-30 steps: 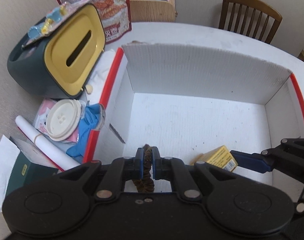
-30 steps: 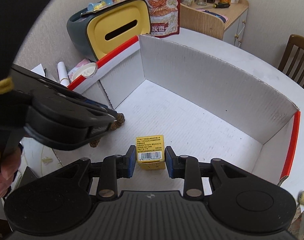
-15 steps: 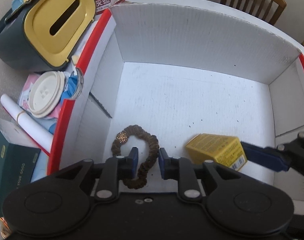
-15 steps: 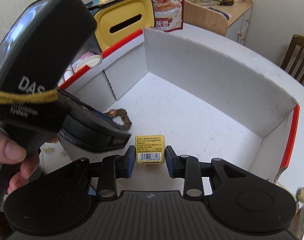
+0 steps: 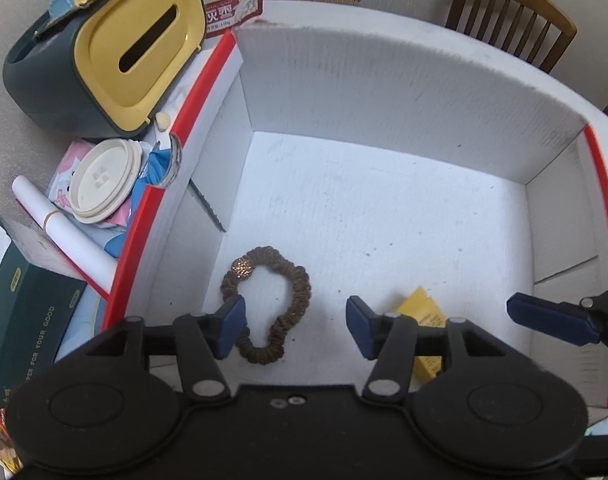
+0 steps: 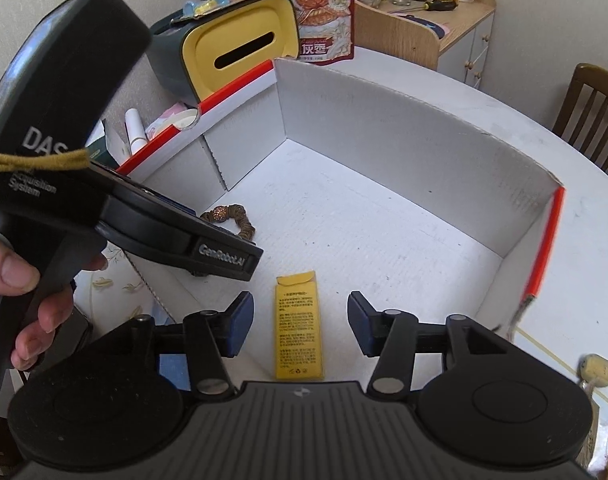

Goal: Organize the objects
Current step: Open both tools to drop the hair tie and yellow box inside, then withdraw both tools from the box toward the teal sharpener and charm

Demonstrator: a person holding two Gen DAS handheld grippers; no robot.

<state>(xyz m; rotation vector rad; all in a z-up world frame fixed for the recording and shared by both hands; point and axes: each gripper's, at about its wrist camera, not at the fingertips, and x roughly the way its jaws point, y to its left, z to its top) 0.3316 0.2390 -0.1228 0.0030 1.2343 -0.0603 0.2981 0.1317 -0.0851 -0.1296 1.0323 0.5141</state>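
White cardboard box (image 5: 383, 208) holds a brown scrunchie (image 5: 264, 304) below the spread-fingered left gripper (image 5: 295, 328); only the right gripper (image 6: 300, 324), also agape, fully shows the yellow carton (image 6: 299, 328).

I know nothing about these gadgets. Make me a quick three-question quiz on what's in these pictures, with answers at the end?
1. True or false: the left gripper is clamped on the brown hair tie.
2. Which item lies between the right gripper's open fingers? A) yellow carton B) cup lid C) paper roll
3. Fill in: both placed items lie on the floor of the white ____ box.

Key
1. False: its jaws are spread and the hair tie lies loose on the floor.
2. A, the yellow carton, lying flat.
3. Cardboard.
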